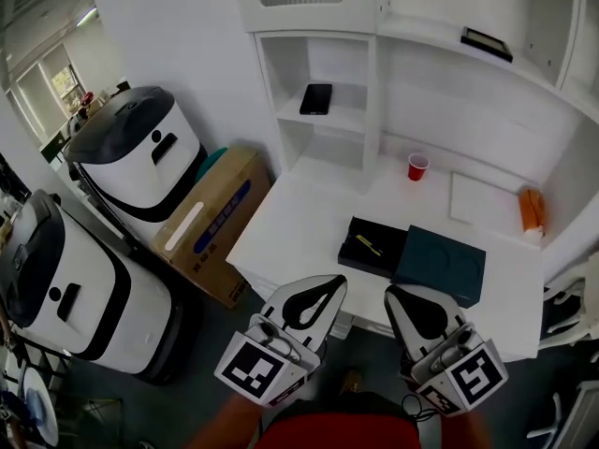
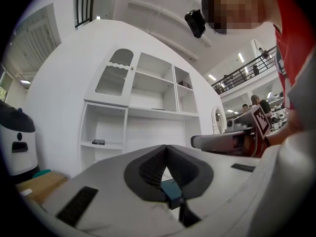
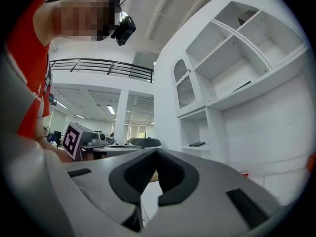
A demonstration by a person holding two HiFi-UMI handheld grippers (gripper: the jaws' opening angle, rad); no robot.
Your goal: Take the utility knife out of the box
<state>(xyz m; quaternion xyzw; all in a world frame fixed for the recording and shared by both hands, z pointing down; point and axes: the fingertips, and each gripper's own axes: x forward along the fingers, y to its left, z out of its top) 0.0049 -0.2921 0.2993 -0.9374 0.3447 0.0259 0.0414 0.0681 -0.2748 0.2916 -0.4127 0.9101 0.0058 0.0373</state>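
On the white desk lies an open black box with a yellow utility knife inside. Its dark teal lid rests just to the right of it. Both grippers hover side by side at the desk's near edge, short of the box and pointing level toward it. My left gripper is shut and empty; its jaws meet at the tip in the left gripper view. My right gripper is also shut with nothing in it, its jaws closed in the right gripper view.
A red cup, a white sheet and an orange object sit at the desk's back. A black phone lies on a shelf. Left of the desk stand a cardboard box and two white machines.
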